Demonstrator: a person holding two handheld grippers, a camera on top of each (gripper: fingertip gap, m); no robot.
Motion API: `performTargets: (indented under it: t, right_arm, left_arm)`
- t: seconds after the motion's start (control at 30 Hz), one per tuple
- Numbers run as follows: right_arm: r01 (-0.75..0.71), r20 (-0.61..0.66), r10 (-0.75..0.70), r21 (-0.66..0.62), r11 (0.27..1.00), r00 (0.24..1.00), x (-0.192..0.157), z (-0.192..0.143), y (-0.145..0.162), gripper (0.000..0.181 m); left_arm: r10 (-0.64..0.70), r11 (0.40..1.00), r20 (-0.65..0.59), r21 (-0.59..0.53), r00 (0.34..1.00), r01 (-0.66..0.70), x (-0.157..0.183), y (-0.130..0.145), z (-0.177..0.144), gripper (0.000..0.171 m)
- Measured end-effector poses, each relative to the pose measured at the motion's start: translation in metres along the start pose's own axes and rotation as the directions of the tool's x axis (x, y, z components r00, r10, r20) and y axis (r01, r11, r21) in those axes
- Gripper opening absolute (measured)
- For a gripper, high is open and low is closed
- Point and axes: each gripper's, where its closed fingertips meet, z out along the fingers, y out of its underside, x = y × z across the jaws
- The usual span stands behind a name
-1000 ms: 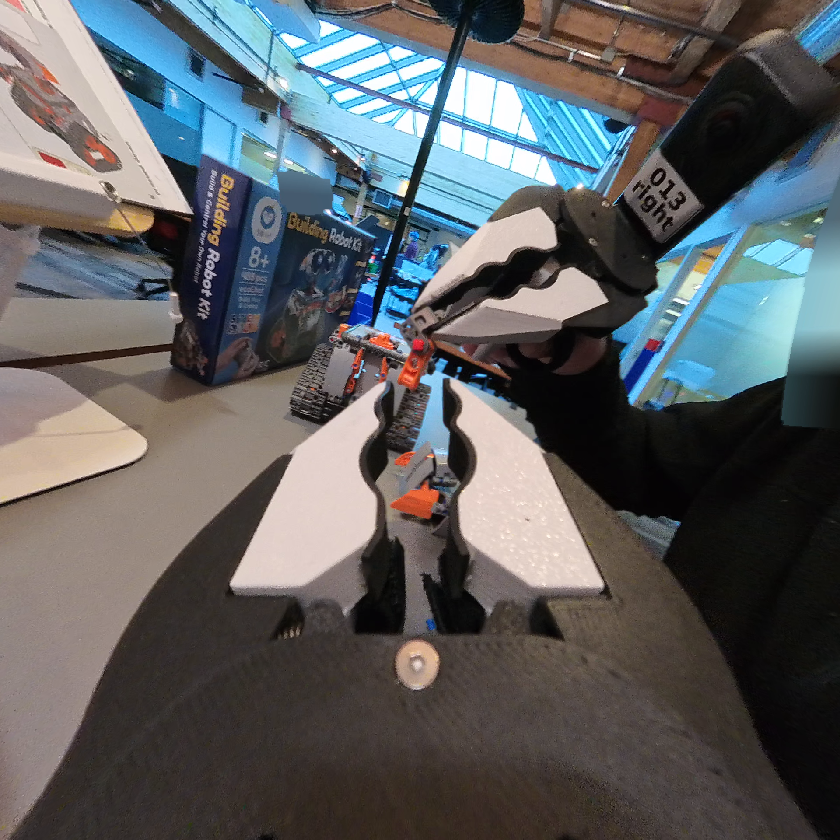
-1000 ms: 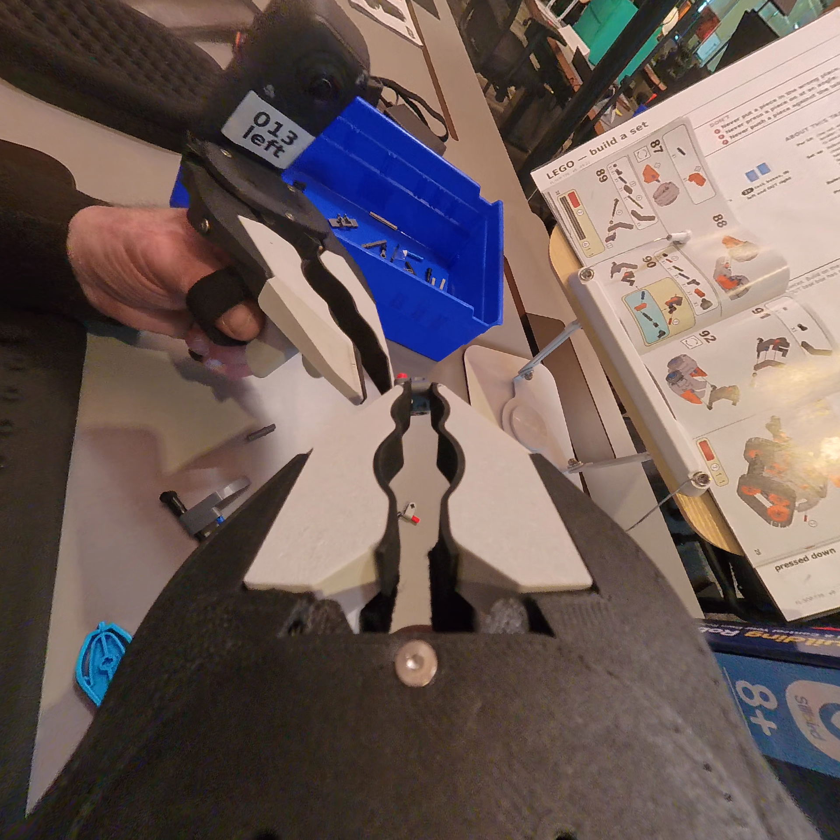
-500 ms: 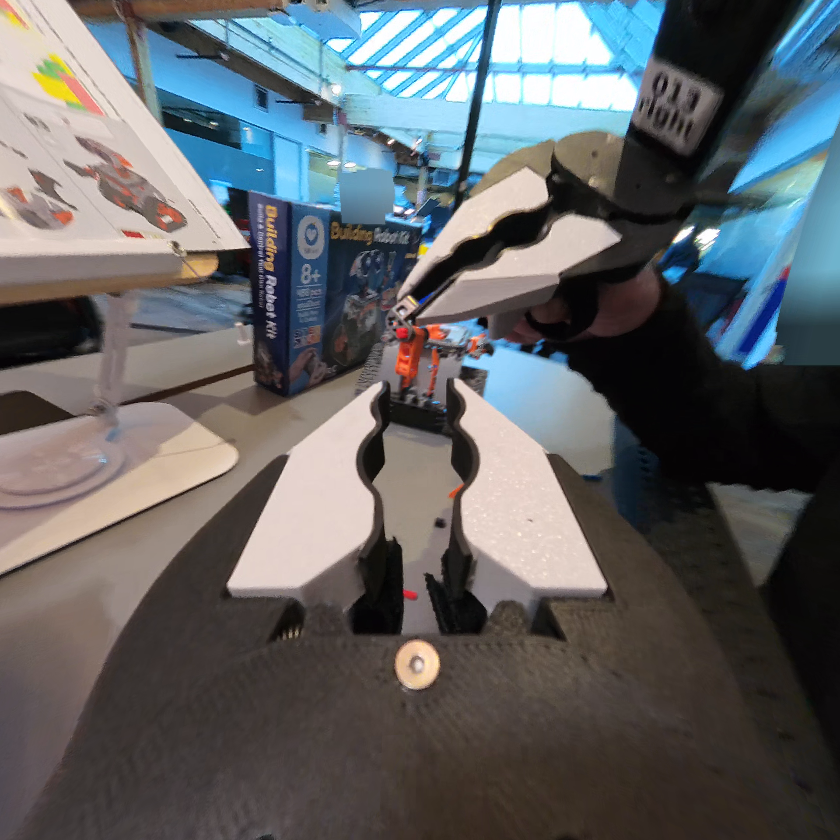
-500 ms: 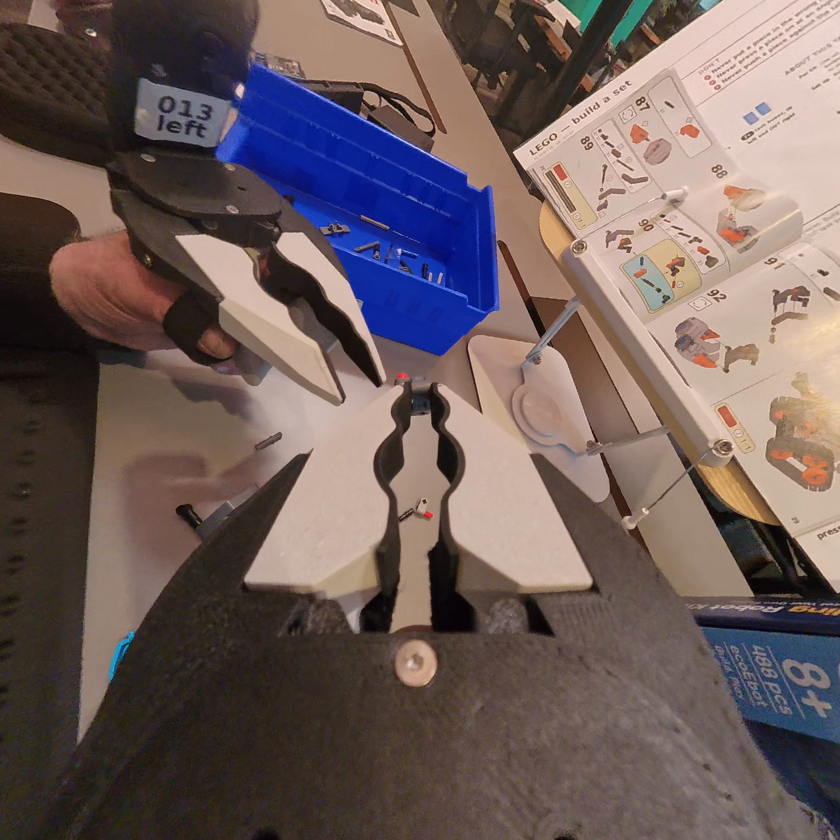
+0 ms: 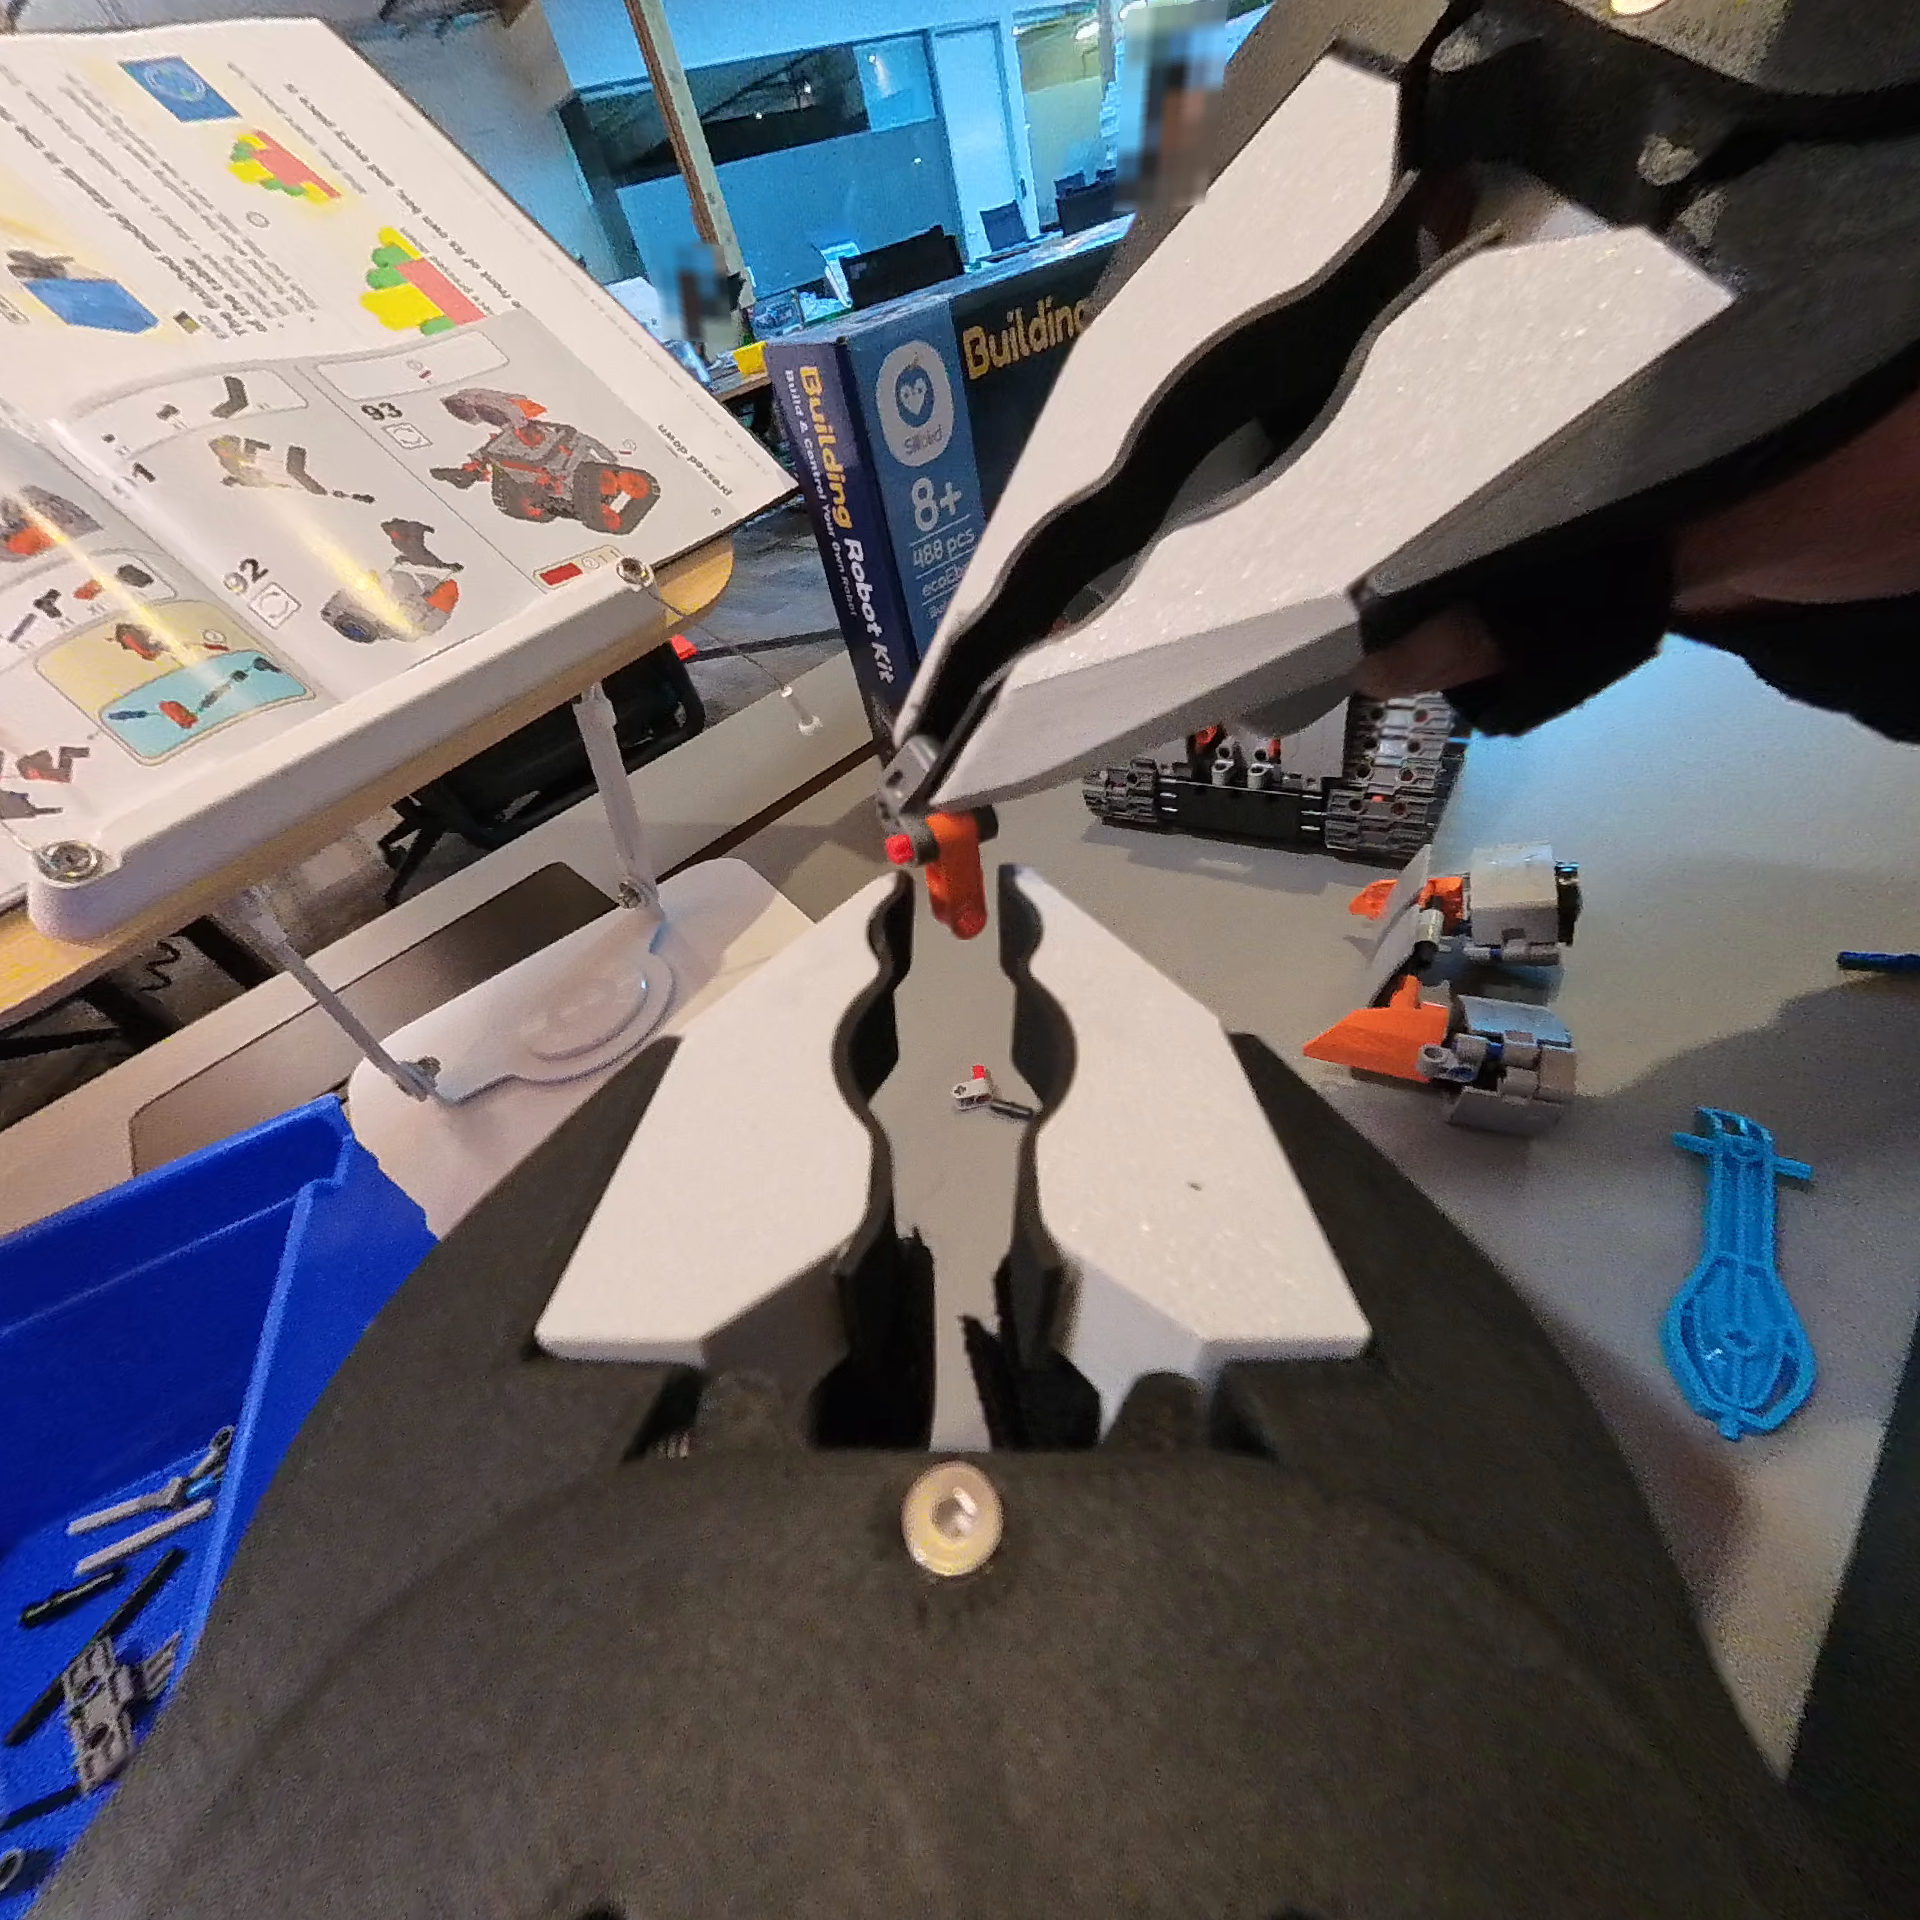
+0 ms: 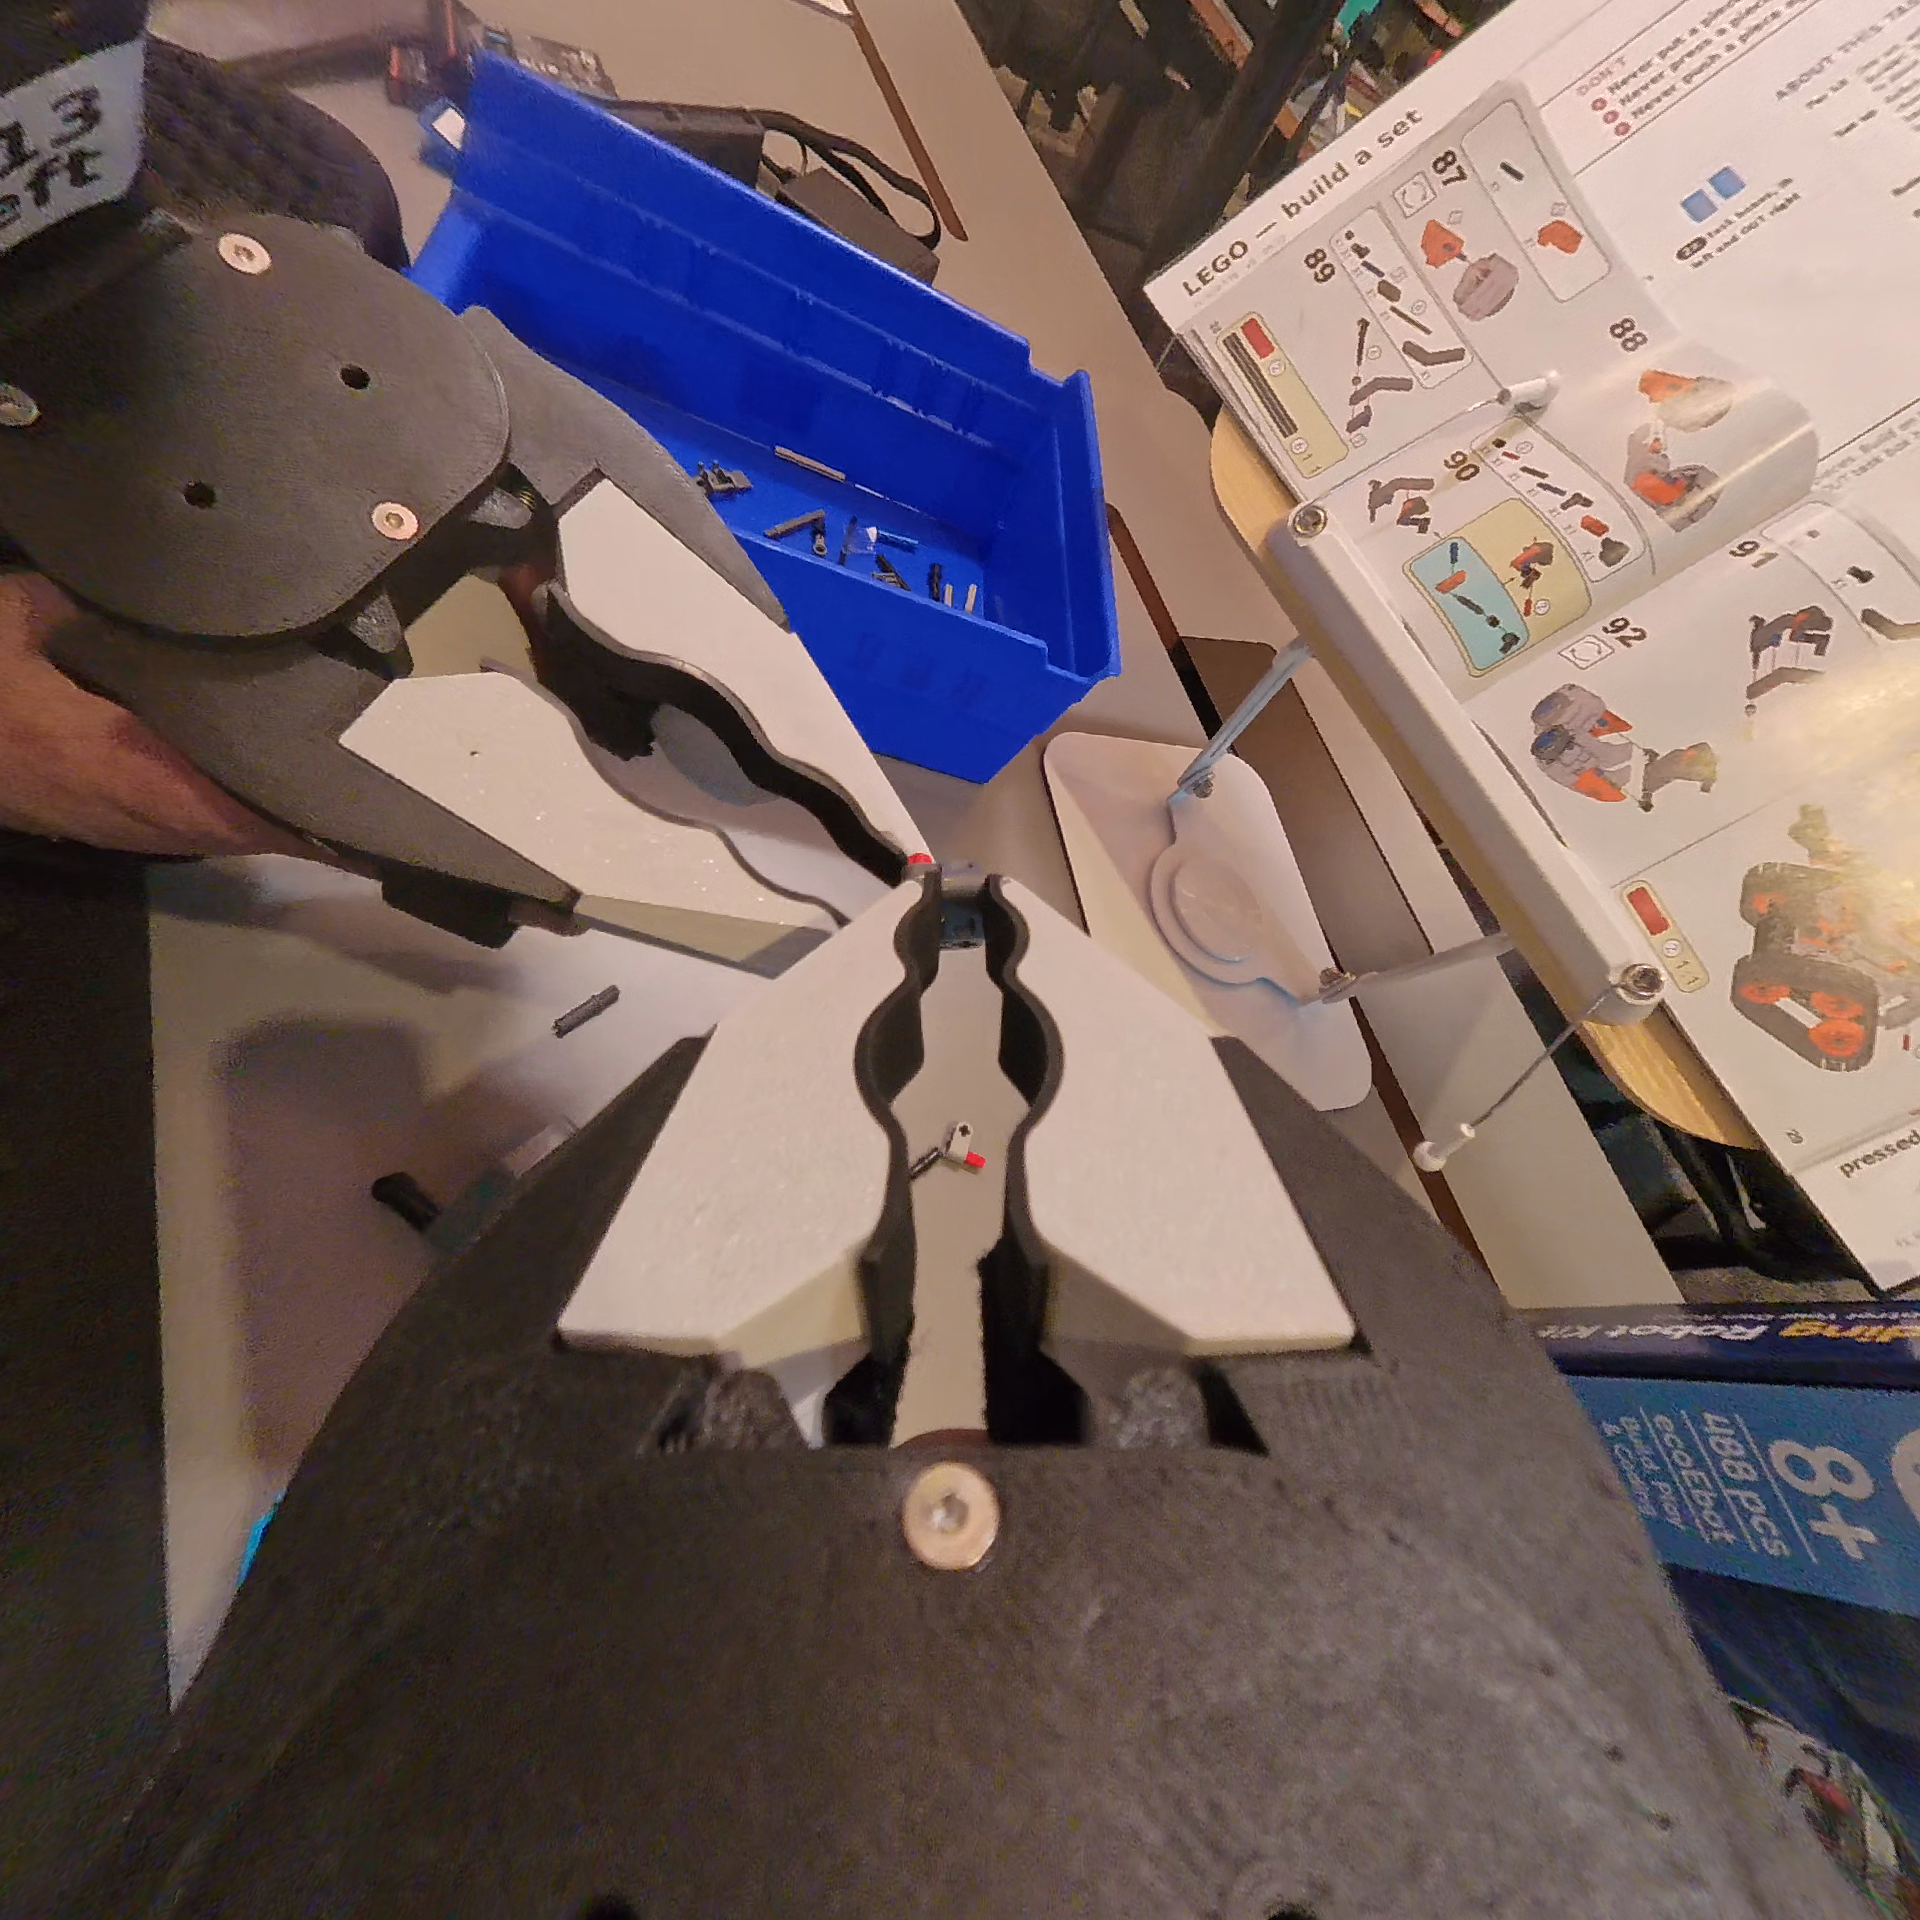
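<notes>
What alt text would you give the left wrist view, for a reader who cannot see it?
The right gripper holds a small grey, red and orange brick piece just above the open tips of the left gripper. On the grey table are a blue bin, an instruction booklet on a stand, a tracked model and a blue tool.

On the counter my left tongs point under my right tongs, tips nearly meeting. The bin lies left of me, the booklet stand beyond it (box behind), a tracked model farther right.
</notes>
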Motion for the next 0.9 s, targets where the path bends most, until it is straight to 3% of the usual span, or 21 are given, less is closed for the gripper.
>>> performTargets:
  t: [0.5, 0.73, 0.9]
  right_arm:
    - [0.016, -0.007, -0.016, -0.032, 0.999, 1.000, -0.006, 0.007, 0.006, 0.006]
    - [-0.105, 0.141, 0.100, 0.022, 0.994, 0.985, -0.013, 0.004, 0.002, 0.011]
    - [-0.128, 0.180, 0.121, 0.025, 0.991, 0.976, -0.012, 0.000, 0.003, 0.017]
  left_arm:
    - [-0.006, 0.999, -0.002, -0.034, 1.000, 0.006, -0.003, 0.012, 0.001, 0.007]
    - [-0.053, 0.999, -0.041, -0.002, 0.998, 0.053, -0.003, 0.010, 0.000, 0.007]
    - [-0.080, 0.996, -0.070, 0.028, 0.994, 0.082, -0.002, 0.007, -0.001, 0.007]
